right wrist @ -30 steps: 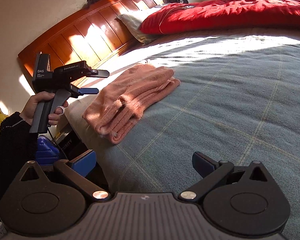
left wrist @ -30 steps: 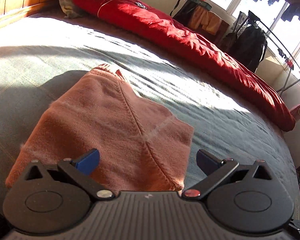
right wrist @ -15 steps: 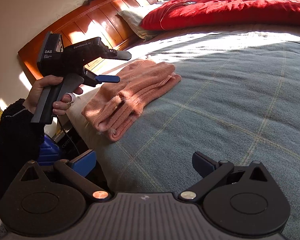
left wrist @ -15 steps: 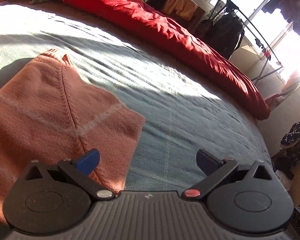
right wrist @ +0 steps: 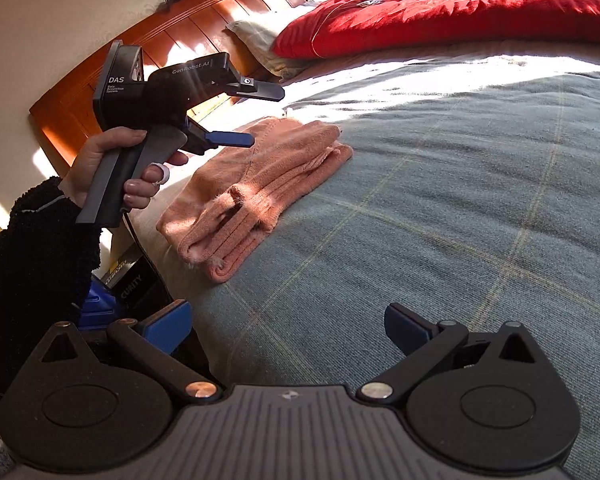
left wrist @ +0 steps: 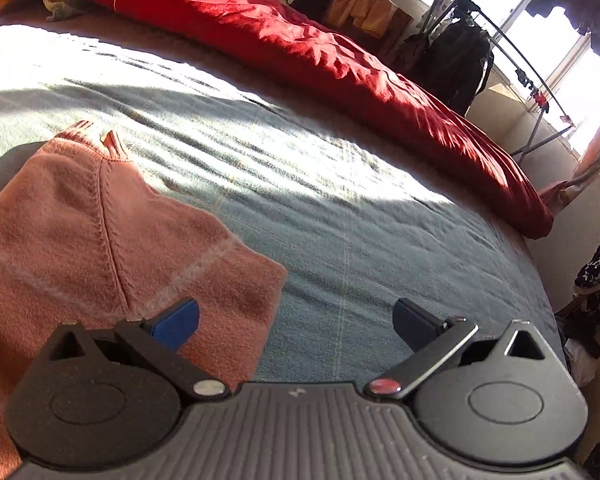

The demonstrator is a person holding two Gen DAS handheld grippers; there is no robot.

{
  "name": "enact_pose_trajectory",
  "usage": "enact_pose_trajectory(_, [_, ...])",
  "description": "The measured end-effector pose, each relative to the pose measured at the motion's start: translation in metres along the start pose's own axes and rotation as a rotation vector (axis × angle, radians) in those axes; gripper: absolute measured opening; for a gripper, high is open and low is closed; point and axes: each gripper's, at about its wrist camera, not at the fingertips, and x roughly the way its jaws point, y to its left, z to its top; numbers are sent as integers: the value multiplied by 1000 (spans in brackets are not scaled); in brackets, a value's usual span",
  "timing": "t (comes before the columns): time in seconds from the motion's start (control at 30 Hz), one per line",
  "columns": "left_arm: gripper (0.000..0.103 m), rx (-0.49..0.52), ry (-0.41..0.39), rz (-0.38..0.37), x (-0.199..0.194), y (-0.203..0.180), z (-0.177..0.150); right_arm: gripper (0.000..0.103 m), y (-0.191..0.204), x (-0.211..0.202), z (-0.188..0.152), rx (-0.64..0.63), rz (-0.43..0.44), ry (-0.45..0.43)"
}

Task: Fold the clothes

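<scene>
A salmon-pink knitted sweater [right wrist: 256, 184] is seen lying folded into a compact stack on the grey-blue bedspread [right wrist: 460, 184], close to the bed's near edge and on the headboard [right wrist: 172, 40] side of it. Well beyond the sweater, a red quilt [left wrist: 340, 52] is stretched along the far side of the bed.

The left gripper [right wrist: 256, 116] is held in a hand [right wrist: 112, 168] above the sweater's headboard-side end, clear of the cloth; its jaws are spread and nothing is pinched. In its own view the sweater [left wrist: 100, 248] is shown below and to one side of the opening. The right gripper [right wrist: 288, 320] is held well away from the sweater, over bare bedspread; its jaws are likewise spread and empty.

The knit is judged to be soft, light and limp, with a fuzzy surface that should not slip between the pads. Because several layers are stacked, a pinch at one loose corner would probably peel off only the top layer and undo the fold. A hold is better taken at the rolled, doubled edge nearest the bed's edge, where all layers can be caught together, with the second gripper at the opposite end so that the stack is not allowed to sag.
</scene>
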Motion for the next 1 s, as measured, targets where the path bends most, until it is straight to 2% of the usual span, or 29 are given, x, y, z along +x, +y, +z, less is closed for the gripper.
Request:
enact_pose_trajectory(0.1, [102, -38, 42, 34, 29, 13, 1, 103, 0, 1, -1, -2, -2, 4])
enact_pose_trajectory(0.23, [102, -38, 37, 32, 42, 23, -10, 103, -4, 1, -1, 2, -3, 14])
enact_pose_trajectory(0.47, [102, -64, 21, -30, 35, 34, -10, 103, -7, 4, -3, 20, 14, 27])
enact_pose_trajectory(0.73, [102, 62, -7, 39, 37, 15, -22, 103, -11, 5, -2, 39, 12, 27])
enact_pose_trajectory(1.0, [102, 106, -49, 66, 35, 9, -31, 103, -14, 8, -3, 49, 21, 31])
